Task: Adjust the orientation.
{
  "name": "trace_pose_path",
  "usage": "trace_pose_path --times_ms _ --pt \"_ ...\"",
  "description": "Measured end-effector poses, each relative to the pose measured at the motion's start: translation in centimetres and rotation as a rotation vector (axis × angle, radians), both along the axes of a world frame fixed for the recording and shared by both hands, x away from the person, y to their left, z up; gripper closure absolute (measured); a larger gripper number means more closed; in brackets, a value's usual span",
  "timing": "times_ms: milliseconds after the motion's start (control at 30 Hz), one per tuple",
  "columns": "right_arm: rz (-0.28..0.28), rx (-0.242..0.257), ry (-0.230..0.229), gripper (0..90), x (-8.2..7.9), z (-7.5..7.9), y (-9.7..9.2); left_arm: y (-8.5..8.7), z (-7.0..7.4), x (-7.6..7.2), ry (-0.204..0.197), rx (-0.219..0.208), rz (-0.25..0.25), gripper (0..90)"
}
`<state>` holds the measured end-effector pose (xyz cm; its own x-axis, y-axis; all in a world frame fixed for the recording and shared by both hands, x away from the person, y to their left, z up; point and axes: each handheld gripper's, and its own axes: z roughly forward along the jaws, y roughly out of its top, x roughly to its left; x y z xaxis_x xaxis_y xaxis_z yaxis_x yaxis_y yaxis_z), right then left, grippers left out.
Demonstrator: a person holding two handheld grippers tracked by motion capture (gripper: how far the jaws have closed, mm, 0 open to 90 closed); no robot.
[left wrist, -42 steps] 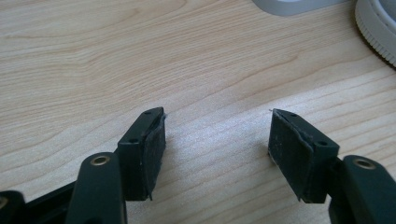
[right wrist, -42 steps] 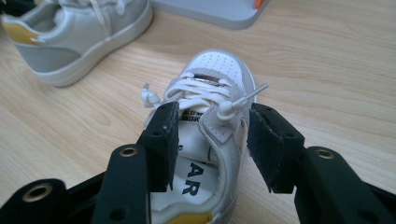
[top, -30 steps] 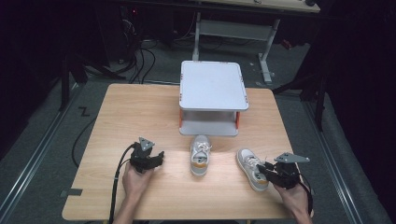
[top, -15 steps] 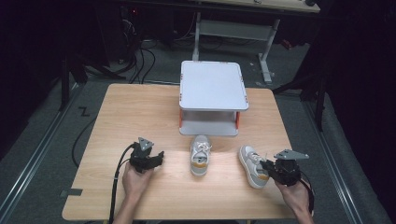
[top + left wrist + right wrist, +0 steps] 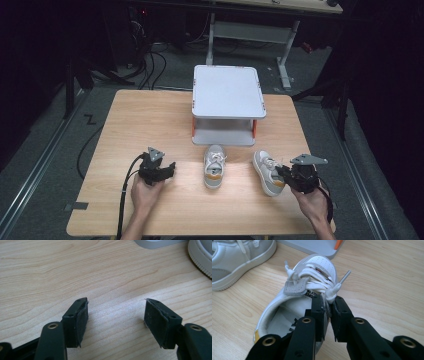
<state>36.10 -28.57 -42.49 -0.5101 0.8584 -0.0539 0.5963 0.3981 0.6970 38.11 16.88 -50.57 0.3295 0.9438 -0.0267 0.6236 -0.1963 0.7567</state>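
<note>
Two small white-and-grey sneakers with white laces lie on the wooden bench (image 5: 150, 125), at six o'clock from one grey two-tier shelf (image 5: 227, 105). Right tongs (image 5: 329, 306) pinch the collar of the right sneaker (image 5: 294, 302) beside its lace knot. Left sneaker (image 5: 214, 166) sits mid-bench. Left tongs (image 5: 116, 320) rest spread, holding nothing, at nine o'clock from it

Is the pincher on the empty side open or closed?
Open. In the left gripper view the left gripper has its two black jaws spread wide apart, with bare wooden table between them.
</note>
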Motion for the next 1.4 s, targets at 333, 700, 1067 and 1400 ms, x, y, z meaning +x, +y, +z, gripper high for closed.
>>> trace_pose_path --times_ms 333,700,1067,1400 --pt "0.016 -0.012 -0.002 81.0 1.3 0.9 1.8 0.0 0.0 0.0 0.000 -0.008 0.001 36.4" --pt "0.031 -0.028 0.038 81.0 3.2 0.5 5.4 0.0 0.0 0.0 0.001 -0.004 0.002 36.5" --pt "0.022 -0.110 0.048 80.9 4.3 -0.3 10.0 0.0 0.0 -0.1 0.001 -0.007 0.003 36.5" --pt "0.045 -0.138 0.059 77.0 3.6 -1.3 11.9 0.0 0.0 -0.1 -0.002 -0.002 0.009 37.0"
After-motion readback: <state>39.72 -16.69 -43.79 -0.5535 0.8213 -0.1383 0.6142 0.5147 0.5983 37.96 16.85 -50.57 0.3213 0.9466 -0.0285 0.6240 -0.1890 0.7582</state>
